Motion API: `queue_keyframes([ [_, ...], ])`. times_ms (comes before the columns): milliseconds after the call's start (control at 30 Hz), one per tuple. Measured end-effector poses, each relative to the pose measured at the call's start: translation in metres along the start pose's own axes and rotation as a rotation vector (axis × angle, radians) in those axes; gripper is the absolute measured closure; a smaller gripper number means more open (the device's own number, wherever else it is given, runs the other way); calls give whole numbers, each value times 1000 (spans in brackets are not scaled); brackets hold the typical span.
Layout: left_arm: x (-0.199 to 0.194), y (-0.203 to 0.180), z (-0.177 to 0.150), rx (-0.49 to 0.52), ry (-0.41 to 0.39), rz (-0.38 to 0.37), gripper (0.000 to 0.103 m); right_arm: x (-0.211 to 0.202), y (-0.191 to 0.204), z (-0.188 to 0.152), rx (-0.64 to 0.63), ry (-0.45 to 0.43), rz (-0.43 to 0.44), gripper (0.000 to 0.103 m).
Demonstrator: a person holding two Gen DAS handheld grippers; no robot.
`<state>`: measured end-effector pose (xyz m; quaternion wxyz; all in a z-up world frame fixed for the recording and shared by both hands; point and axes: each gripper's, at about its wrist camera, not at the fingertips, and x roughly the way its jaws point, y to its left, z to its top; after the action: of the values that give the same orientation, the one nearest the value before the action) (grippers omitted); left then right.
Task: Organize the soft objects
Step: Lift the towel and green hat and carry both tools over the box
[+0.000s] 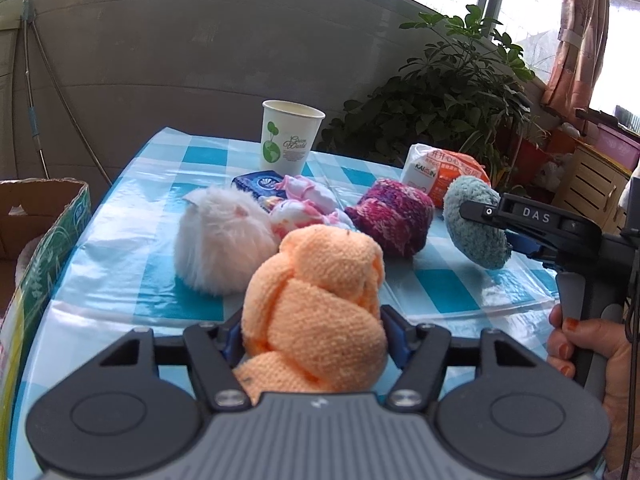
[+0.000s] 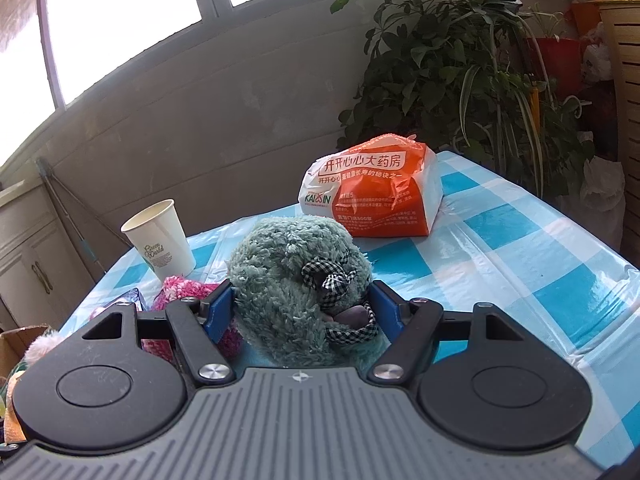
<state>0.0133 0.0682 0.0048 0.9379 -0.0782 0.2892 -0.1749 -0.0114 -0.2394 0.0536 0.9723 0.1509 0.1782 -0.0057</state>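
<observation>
Sitting between hand-held gripper (image 1: 314, 340) fingers: orange bundle (image 1: 320, 308)

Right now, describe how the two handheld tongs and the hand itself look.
Both tongs, left and right, have black linkage arms, blue finger pads, round black discs and a ribbed grey body. The right one reads "DAS", with a black cable. The hand has orange-painted nails.

On your table (image 1: 120, 256), the fluffy ball (image 1: 224, 240) sits left of the knitted roll (image 1: 394, 216), with the baby socks (image 1: 304, 204) between them; the paper cup (image 1: 290, 140) stands behind, the pharmacy bag (image 1: 440, 172) behind right, and the cardboard box (image 1: 48, 216) beside the left edge
</observation>
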Motion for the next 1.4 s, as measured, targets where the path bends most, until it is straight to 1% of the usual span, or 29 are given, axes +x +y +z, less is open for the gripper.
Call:
queue_keyframes([
  [133, -6, 1, 2, -3, -20, -14, 38, -5, 3, 0, 19, -14, 2, 14],
  [367, -18, 0, 6, 0, -64, -26, 38, -20, 11, 3, 31, -67, 19, 14],
  [533, -25, 5, 10, -14, -100, -24, 38, -25, 21, 4, 24, -76, 33, 14],
  [867, -44, 21, 16, -51, -155, 3, 38, -38, 52, 4, -20, -88, 108, 14],
  [1133, -59, 37, 23, -94, -203, 28, 38, -46, 84, -2, -70, -55, 189, 14],
  [1300, -67, 52, 25, -132, -229, 70, 38, -45, 104, -9, -59, 11, 263, 14],
  [1400, -73, 63, 27, -162, -246, 102, 38, -43, 115, -12, -67, 44, 293, 14],
])
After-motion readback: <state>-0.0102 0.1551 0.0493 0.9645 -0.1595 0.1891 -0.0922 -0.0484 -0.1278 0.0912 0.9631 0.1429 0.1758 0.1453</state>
